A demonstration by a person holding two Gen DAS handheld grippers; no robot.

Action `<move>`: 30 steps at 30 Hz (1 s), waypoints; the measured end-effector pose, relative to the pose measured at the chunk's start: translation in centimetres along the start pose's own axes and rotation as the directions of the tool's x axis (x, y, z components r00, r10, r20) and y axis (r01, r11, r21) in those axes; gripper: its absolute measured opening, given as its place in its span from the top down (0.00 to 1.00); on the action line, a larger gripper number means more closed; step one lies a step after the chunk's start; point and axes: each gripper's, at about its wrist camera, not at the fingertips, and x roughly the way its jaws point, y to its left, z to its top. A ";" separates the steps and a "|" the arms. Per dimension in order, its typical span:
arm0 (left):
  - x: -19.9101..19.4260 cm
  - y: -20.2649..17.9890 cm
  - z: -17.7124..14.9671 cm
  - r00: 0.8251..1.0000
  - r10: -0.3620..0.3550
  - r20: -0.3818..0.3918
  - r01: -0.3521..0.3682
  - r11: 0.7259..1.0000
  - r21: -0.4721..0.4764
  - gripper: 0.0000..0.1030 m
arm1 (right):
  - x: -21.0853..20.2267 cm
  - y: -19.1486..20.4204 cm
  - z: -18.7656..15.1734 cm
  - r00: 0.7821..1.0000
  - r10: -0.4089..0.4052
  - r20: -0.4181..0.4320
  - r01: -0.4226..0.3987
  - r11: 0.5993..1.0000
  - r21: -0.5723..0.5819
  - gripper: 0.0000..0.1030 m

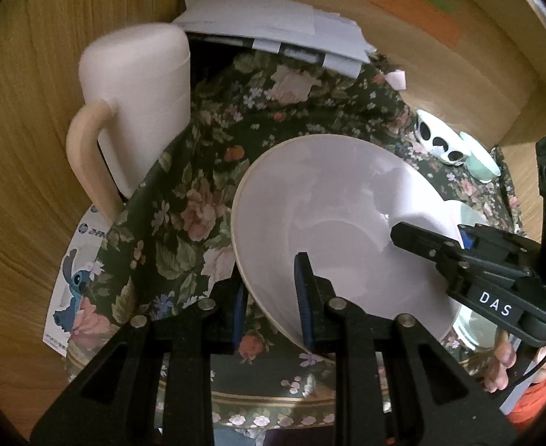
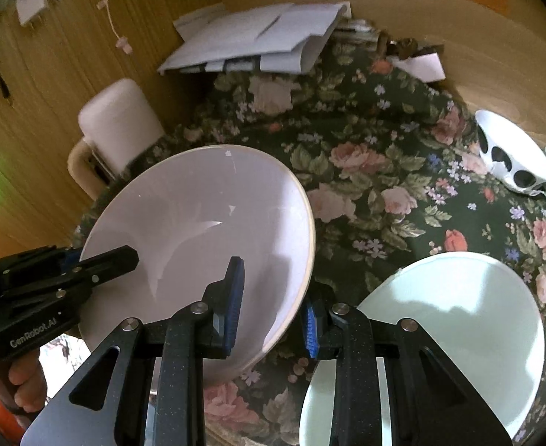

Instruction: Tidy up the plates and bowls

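Observation:
A large white bowl (image 1: 332, 215) is held tilted above the floral tablecloth, with both grippers on its rim. My left gripper (image 1: 273, 297) straddles the near rim, one blue pad inside and one outside. My right gripper (image 2: 275, 308) straddles the opposite rim the same way; it shows in the left wrist view (image 1: 425, 238) at the right. The white bowl fills the left half of the right wrist view (image 2: 198, 230). A pale green bowl (image 2: 455, 327) sits on the cloth under my right gripper. A black-and-white spotted bowl (image 2: 510, 160) lies at the far right.
A white pitcher (image 1: 139, 111) with a beige handle stands at the left by the wooden wall. Stacked papers (image 1: 273, 26) lie at the back. A second pale green bowl (image 1: 481, 156) sits beside the spotted bowl (image 1: 440, 141). A Stitch leaflet (image 1: 76, 282) pokes from under the cloth.

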 end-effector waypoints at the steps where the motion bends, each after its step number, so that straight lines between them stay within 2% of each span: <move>1: 0.2 0.0 0.0 1.000 0.002 -0.004 -0.002 1.000 0.000 0.77 | 0.2 -0.1 0.0 1.000 0.000 -0.007 0.000 1.000 0.002 0.75; 6: 0.9 0.3 -0.2 1.000 -0.004 -0.014 0.004 1.000 0.001 0.77 | 1.4 -0.4 -0.3 0.999 0.009 -0.052 -0.008 1.000 0.015 0.75; 13: 0.8 -0.3 -0.4 1.000 0.006 -0.004 -0.006 1.000 0.028 0.76 | 1.4 -0.6 -0.6 0.998 0.009 -0.064 -0.009 1.000 0.004 0.72; 16: 0.6 -0.3 -0.2 1.000 0.014 0.002 -0.014 0.999 0.031 0.70 | 0.8 -0.8 -0.6 0.999 -0.002 -0.041 0.002 1.000 0.001 0.71; 21: -0.6 -0.6 0.4 0.998 0.045 0.041 -0.046 0.998 0.038 0.57 | -0.7 -1.1 -0.2 1.000 -0.011 0.005 0.011 1.000 -0.002 0.63; 25: -1.9 -1.0 1.3 0.996 0.045 0.076 -0.047 0.998 0.028 0.49 | -2.0 -1.5 0.0 0.999 -0.016 0.046 0.015 1.000 0.001 0.53; 28: -2.9 -1.8 1.9 0.994 0.039 0.102 -0.044 0.998 0.040 0.48 | -3.3 -1.9 0.2 0.996 -0.026 0.081 0.026 1.000 -0.003 0.47; 30: -3.4 -2.7 2.4 0.992 0.030 0.119 -0.037 0.998 0.056 0.48 | -4.5 -2.4 0.4 0.993 -0.032 0.109 0.033 0.999 0.001 0.40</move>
